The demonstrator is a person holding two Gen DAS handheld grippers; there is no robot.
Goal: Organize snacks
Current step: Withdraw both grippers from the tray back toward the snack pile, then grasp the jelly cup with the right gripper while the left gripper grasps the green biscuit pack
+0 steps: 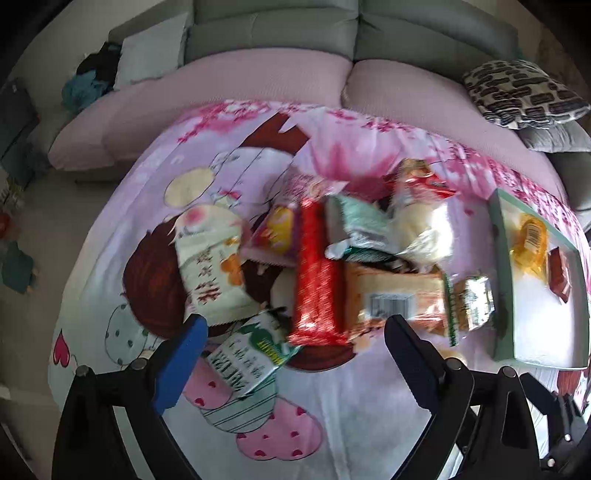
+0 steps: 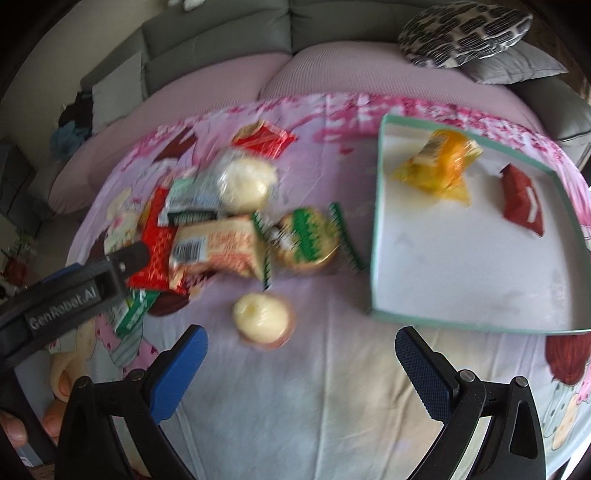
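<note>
A pile of snack packets lies on a pink cartoon cloth: a long red wafer pack (image 1: 317, 277), an orange packet with a barcode (image 1: 395, 299), a green-and-white packet (image 1: 255, 350) and a white packet with red characters (image 1: 210, 273). My left gripper (image 1: 295, 332) is open just before the pile, empty. A shallow green-rimmed box (image 2: 380, 206) holds a yellow packet (image 2: 439, 166) and a dark red packet (image 2: 522, 201). My right gripper (image 2: 301, 341) is open and empty, close to a small round cream cake (image 2: 262, 314). The left gripper (image 2: 122, 266) also shows in the right wrist view.
A grey sofa with pink seat covers (image 1: 266, 74) runs behind the table. A black-and-white patterned cushion (image 2: 461, 33) lies at its right end. A round green-labelled pastry (image 2: 306, 240) sits beside the box. A person's fingers (image 2: 55, 417) hold the left gripper.
</note>
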